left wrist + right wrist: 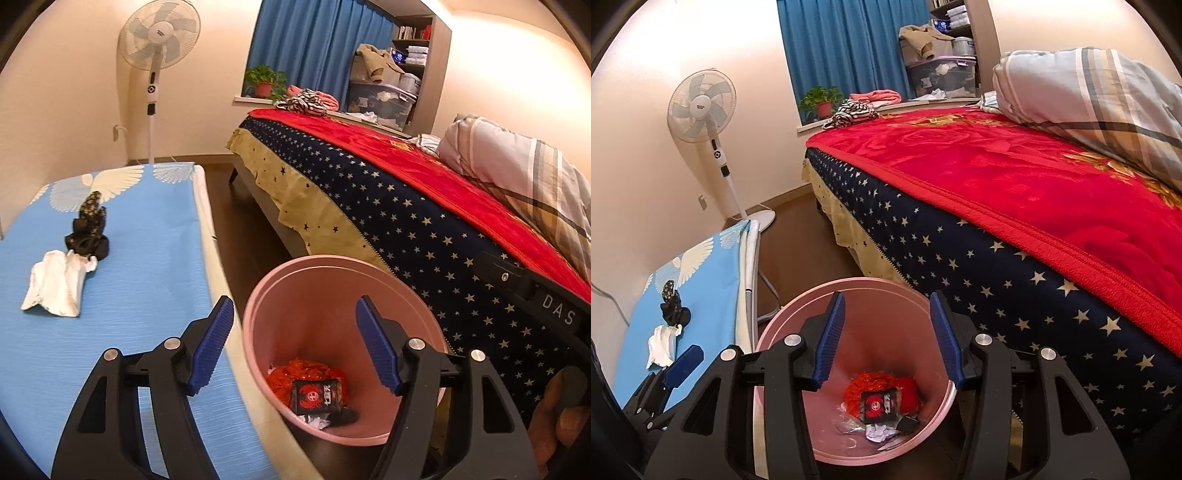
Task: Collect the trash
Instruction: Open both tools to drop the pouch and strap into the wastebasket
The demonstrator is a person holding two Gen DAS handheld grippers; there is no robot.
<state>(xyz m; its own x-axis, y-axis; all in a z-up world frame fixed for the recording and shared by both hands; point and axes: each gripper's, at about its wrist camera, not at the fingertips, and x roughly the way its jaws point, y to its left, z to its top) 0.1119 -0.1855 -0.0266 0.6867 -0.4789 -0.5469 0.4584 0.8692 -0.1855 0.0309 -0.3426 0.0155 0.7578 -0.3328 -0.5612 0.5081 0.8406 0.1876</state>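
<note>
One round pink plastic bin (783,314) at lower centre; inside it — one black-and-red packet (879,404). On the blue cloth at left — one crumpled white paper (55,282), one black starred fabric scrap (88,230). Upper left: one white standing fan (160,35).

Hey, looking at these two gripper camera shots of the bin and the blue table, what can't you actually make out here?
- Pink bin, left wrist view: near rim hidden by the left gripper.
- Bin bottom, right wrist view: pale scraps too small to identify.
- Dark bundle on the blue table: too crumpled to identify.
- Black packet: print illegible.
</note>
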